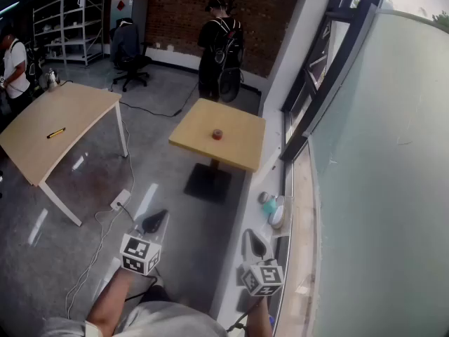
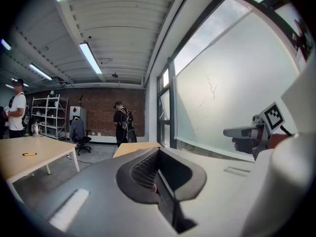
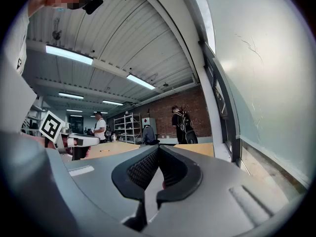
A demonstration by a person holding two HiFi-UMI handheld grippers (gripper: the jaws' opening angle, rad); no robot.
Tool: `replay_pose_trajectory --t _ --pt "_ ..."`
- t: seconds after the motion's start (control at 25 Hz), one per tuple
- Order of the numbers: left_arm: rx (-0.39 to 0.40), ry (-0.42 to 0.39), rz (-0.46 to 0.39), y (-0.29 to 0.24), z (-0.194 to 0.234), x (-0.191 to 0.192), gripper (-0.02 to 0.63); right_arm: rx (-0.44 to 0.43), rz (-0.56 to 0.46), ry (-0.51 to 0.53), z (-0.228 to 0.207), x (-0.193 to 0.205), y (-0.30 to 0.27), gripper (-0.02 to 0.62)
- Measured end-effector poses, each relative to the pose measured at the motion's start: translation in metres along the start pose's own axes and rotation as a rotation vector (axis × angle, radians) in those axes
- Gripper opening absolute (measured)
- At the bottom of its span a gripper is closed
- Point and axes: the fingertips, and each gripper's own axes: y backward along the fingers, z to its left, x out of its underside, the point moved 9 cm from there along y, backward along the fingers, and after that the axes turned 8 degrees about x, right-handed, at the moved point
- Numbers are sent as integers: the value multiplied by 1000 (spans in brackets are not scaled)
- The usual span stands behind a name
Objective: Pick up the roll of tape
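Note:
The roll of tape point(image 1: 217, 134) is small and red. It lies near the middle of a small square wooden table point(image 1: 242, 146), well ahead of both grippers. My left gripper point(image 1: 155, 220) hovers over the floor, short of the table, shut and empty. My right gripper point(image 1: 253, 242) hangs beside the window ledge, also shut with nothing held. In the left gripper view the jaws point(image 2: 158, 169) are pressed together, with the table's edge point(image 2: 133, 146) far beyond and the right gripper point(image 2: 247, 132) off to the side. In the right gripper view the jaws point(image 3: 157, 169) meet, and the left gripper point(image 3: 81, 141) shows at the left.
A large light table point(image 1: 70, 111) with a yellow pen point(image 1: 56, 133) stands to the left. A person with a backpack point(image 1: 219, 48) stands behind the small table. Cables and a power strip point(image 1: 121, 199) lie on the floor. Small items point(image 1: 273, 209) sit on the window ledge at right.

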Motion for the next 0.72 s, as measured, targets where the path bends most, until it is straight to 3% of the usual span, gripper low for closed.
replay_pose_trajectory --t 0.72 --pt "0 4 23 -12 2 6 0 -11 13 -9 -11 2 -11 14"
